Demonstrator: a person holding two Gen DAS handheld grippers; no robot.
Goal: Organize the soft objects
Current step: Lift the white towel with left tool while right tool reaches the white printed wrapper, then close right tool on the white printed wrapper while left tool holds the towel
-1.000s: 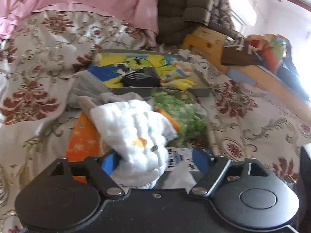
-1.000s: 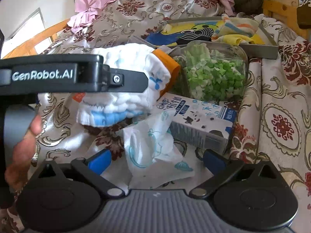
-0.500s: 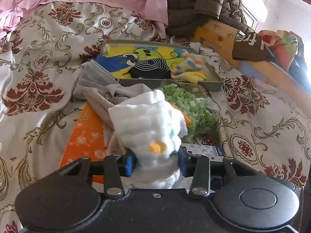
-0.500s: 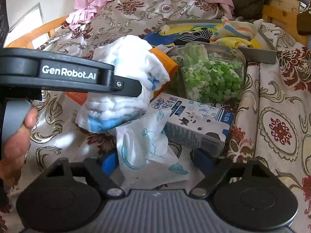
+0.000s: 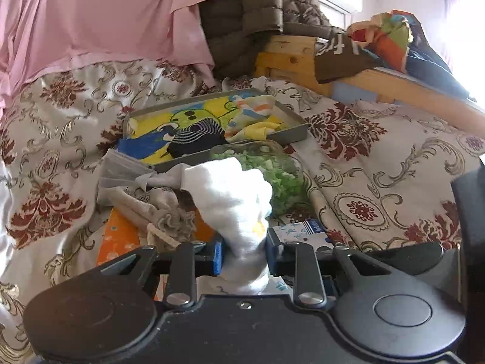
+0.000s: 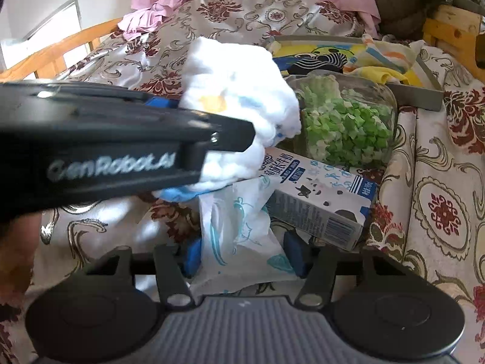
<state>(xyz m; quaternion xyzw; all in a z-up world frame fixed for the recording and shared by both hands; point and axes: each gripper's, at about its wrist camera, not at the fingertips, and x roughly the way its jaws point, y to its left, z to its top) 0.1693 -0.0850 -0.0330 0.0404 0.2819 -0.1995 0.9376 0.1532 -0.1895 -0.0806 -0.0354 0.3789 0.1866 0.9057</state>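
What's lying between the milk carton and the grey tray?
The clear container of green bits sits between the milk carton and the grey tray; the right wrist view shows it best.

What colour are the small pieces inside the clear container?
Green pieces, some paler, in the clear container; right wrist view shows them best.

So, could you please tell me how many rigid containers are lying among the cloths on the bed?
3: a grey tray farthest back, a clear tub of green pieces just before it, and a milk carton nearest. Others may be hidden under the cloths.
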